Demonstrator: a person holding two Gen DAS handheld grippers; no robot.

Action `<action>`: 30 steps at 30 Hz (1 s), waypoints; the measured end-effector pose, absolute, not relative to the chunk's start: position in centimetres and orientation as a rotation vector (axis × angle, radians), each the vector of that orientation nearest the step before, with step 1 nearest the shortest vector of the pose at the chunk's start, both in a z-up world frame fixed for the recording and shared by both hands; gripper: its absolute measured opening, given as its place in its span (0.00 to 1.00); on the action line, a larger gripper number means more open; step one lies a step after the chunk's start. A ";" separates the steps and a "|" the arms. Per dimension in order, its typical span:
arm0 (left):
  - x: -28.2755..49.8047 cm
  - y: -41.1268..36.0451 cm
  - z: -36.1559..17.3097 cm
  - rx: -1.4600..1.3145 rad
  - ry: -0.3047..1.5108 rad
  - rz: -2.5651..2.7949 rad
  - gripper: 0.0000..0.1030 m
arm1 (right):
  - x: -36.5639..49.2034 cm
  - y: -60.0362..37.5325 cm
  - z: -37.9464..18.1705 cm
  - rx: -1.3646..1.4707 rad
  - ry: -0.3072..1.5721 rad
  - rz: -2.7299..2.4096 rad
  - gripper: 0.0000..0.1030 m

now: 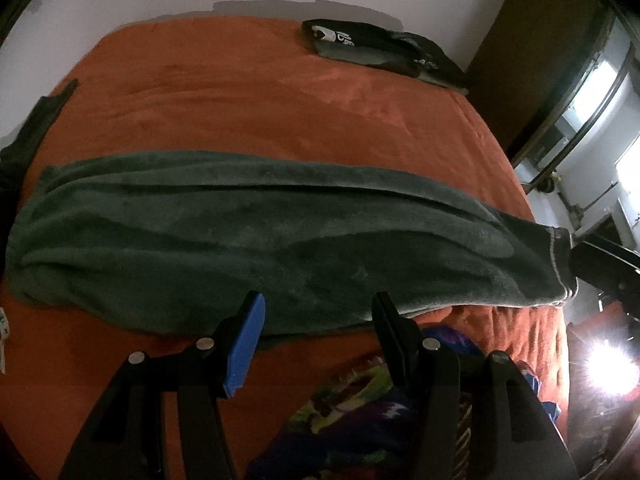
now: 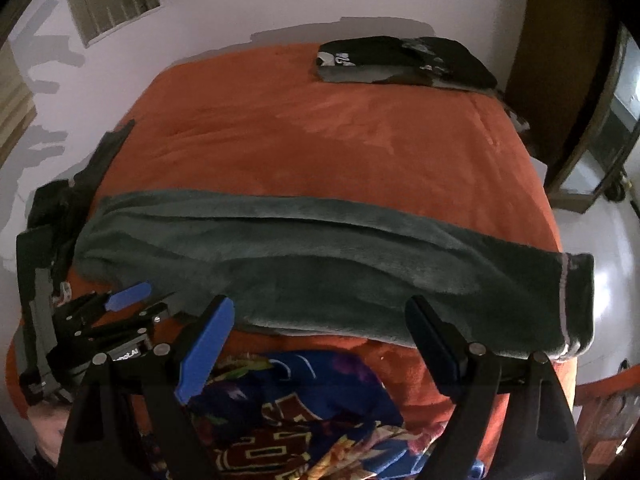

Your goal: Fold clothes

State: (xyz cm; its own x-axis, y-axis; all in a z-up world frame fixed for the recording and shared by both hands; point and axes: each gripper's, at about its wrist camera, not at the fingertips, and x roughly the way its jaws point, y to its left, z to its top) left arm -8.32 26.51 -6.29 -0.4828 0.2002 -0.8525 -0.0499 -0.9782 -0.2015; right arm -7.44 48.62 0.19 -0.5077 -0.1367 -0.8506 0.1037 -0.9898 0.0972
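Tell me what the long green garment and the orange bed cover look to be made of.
Green garment: seemingly plush fleece or velour, matte, with soft nap shading and a pale stitched hem at one end. Orange bed cover: likely a velvety fleece blanket; brushed lighter and darker patches show across it.

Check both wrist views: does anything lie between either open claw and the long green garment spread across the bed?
Nothing visible does. The left claw and right claw both hover open at the near edge of the green garment. The colourful clothing lies below the claws, not between.
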 end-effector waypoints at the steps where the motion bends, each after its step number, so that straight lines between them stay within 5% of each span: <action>1: -8.3 26.5 -6.3 -1.511 -0.228 2.579 0.56 | -7.5 48.8 0.2 1.484 -0.063 -2.621 0.85; 11: -8.7 25.5 -6.2 -1.489 -0.336 2.597 0.57 | -7.6 51.5 0.0 1.523 -0.176 -2.730 0.85; 21: -8.3 25.0 -5.4 -1.383 -0.445 2.600 0.74 | -7.5 52.1 0.2 1.526 -0.224 -2.747 0.85; 30: -8.4 25.6 -5.4 -1.396 -0.323 2.664 0.74 | -7.5 51.9 0.2 1.524 -0.234 -2.744 0.85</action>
State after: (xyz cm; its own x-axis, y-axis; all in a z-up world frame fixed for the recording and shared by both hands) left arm -8.41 25.65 -5.39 -0.5688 0.2005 -0.7977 -0.0041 -0.9705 -0.2410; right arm -7.45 51.94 0.24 -0.5311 -0.0671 -0.8447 -0.0767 -0.9889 0.1269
